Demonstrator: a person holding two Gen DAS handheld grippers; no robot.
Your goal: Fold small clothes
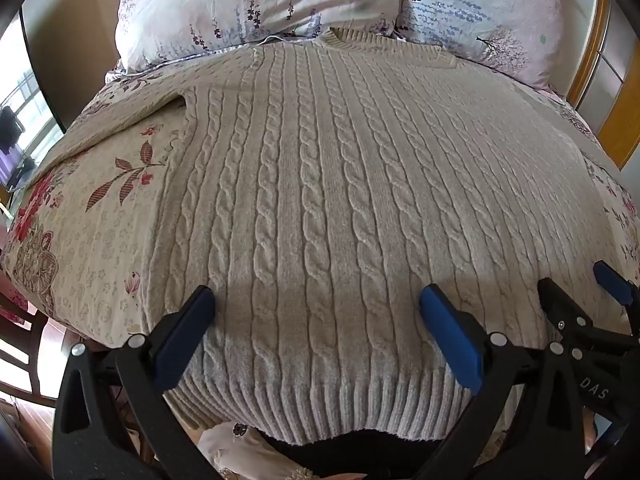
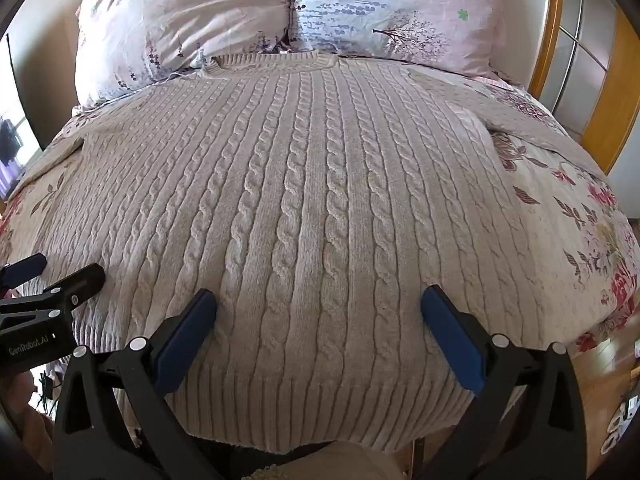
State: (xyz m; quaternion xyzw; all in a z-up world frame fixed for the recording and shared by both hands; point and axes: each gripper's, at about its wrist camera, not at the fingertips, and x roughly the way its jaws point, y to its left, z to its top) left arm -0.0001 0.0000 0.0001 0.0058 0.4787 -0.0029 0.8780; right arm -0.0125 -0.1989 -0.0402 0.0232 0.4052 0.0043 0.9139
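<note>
A cream cable-knit sweater (image 1: 320,184) (image 2: 312,184) lies flat on the bed, collar at the pillows, ribbed hem at the near edge. Its sleeves spread out to the left (image 1: 132,112) and right (image 2: 516,120). My left gripper (image 1: 316,304) hovers over the left part of the hem, jaws wide apart, nothing between them. My right gripper (image 2: 318,304) hangs over the right part of the hem, open and empty too. Each gripper shows in the other's view: the right gripper (image 1: 576,284) at the right edge, the left gripper (image 2: 60,270) at the left edge.
A floral bedspread (image 1: 92,216) (image 2: 580,216) covers the bed. Two pale floral pillows (image 1: 248,4) (image 2: 392,12) lie at the head. A wooden-framed wardrobe (image 2: 580,64) stands on the right, a wooden chair (image 1: 24,344) by the bed's left side.
</note>
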